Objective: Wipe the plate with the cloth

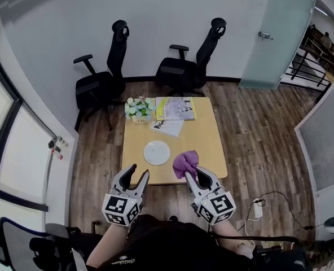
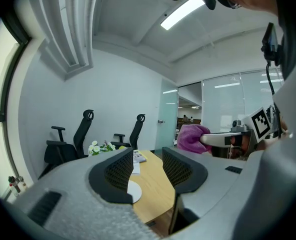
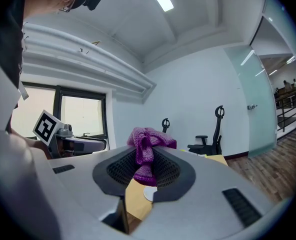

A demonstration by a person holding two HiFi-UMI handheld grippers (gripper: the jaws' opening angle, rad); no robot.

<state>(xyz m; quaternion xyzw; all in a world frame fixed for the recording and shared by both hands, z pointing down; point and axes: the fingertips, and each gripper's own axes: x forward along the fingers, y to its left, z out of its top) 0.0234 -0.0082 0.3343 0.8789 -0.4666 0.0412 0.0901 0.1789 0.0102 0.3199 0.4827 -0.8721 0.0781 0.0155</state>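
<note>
Fingers of the left gripper (image 1: pixel 140 170) spread, nothing between them. Fingers of the right gripper (image 1: pixel 190 171) pinching the purple cloth (image 1: pixel 185 162).

Head view: both grippers held over the near edge of the wooden table (image 1: pixel 209 145). White plate (image 1: pixel 157 152) lies flat on the table's near half, between the two grippers and just beyond them. Cloth is beside the plate, apart from it. Flowers (image 1: pixel 139 108) and papers (image 1: pixel 175 109) at the far end.

Left gripper view: jaws apart, with the plate (image 2: pixel 134 191) showing low in the gap. Cloth (image 2: pixel 192 136) is off to the right.

Right gripper view: jaws closed on the cloth (image 3: pixel 147 156), which is bunched above the pads with a fold hanging between them. A sliver of plate (image 3: pixel 149 193) shows beneath.
</note>
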